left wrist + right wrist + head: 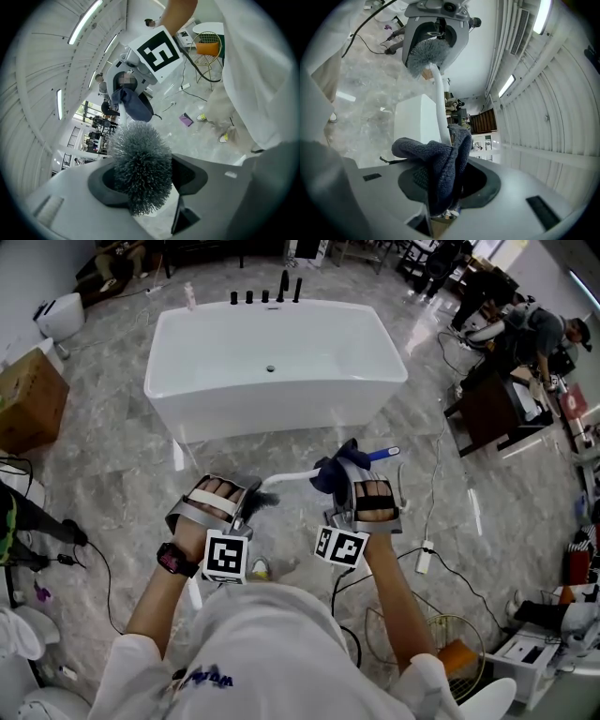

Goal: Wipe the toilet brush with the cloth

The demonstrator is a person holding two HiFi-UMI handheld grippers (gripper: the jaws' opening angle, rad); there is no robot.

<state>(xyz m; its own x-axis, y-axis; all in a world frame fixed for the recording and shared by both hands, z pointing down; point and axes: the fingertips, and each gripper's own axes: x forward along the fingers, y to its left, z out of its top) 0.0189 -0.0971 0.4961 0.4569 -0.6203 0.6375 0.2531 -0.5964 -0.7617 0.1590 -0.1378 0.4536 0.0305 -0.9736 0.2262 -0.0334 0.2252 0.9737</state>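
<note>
The toilet brush has a grey bristle head and a white handle with a blue end. My left gripper is shut on the bristle head, which fills the space between its jaws. A dark blue cloth is wrapped round the handle, and my right gripper is shut on it. In the right gripper view the cloth bunches between the jaws, and the handle runs up to the brush head held in the left gripper.
A white bathtub stands just ahead on the marble floor. A cardboard box and a toilet are at the left. Cables, a power strip and a wire basket lie at the right. People work at the back right.
</note>
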